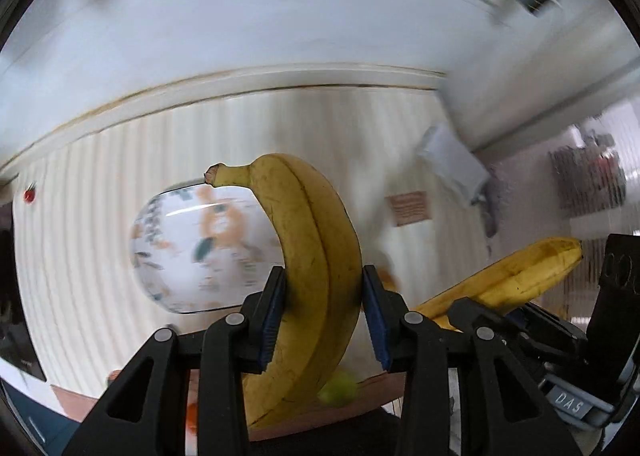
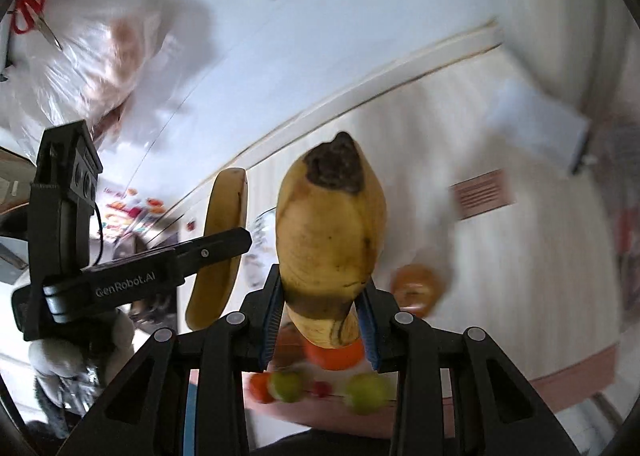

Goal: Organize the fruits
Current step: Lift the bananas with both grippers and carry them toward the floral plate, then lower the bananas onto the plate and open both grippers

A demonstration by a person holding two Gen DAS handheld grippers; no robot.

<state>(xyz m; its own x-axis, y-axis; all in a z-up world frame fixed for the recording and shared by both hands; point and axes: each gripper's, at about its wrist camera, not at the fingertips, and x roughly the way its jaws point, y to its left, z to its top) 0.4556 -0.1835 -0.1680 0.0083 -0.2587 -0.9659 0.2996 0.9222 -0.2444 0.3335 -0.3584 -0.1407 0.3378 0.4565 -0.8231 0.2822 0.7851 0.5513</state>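
My left gripper (image 1: 323,276) is shut on a yellow banana (image 1: 308,240), which curves up between the blue pads with its stem at the top. Behind it on the striped cloth lies a patterned plate (image 1: 192,248). My right gripper (image 2: 322,280) is shut on a second banana (image 2: 332,224) whose dark tip points up. Each view shows the other gripper in the air: the right gripper (image 1: 500,312) with its banana (image 1: 516,276), and the left gripper (image 2: 220,248) with its banana (image 2: 224,196). Below lie an orange (image 2: 336,356) and two green fruits (image 2: 286,386) (image 2: 364,392).
A cream striped tablecloth (image 2: 500,276) covers the table up to a white wall. A brownish round fruit (image 2: 418,288) lies on it. A plastic bag (image 2: 100,64) and red scissors (image 2: 28,12) are at the upper left. A small red fruit (image 1: 29,196) lies at the cloth's left edge.
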